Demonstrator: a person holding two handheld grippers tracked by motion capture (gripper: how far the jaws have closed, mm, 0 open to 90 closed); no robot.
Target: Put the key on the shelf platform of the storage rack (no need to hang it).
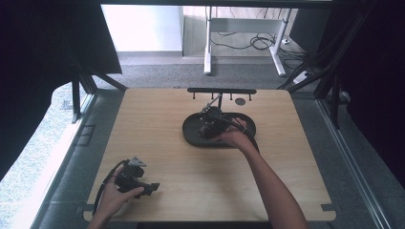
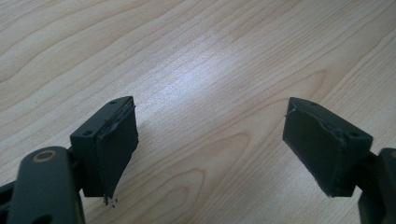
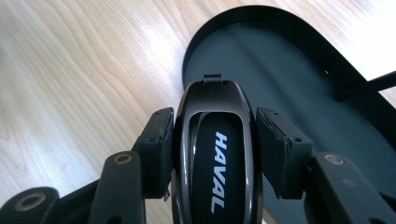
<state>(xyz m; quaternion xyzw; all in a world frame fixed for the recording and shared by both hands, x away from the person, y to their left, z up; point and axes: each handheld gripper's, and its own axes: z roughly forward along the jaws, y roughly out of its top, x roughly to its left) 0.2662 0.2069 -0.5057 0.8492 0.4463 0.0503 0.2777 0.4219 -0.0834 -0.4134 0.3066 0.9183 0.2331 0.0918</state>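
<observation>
A glossy black car key fob (image 3: 215, 158) with white "HAVAL" lettering sits between the jaws of my right gripper (image 3: 215, 117), and both pads press on its sides. The fob hangs over the near-left rim of a black oval tray (image 3: 289, 60). In the high view the right gripper (image 1: 210, 125) is over the tray (image 1: 191, 136) at the table's middle. My left gripper (image 1: 149, 187) rests near the front left of the table. Its jaws stand wide apart over bare wood in the left gripper view (image 2: 210, 140), with nothing between them.
A thin black post (image 1: 216, 101) rises from the tray to a black bar with small hooks (image 1: 222, 90) near the table's far edge. A small dark disc (image 1: 240, 101) lies beside it. The light wooden tabletop (image 1: 157, 124) spreads between the two hands.
</observation>
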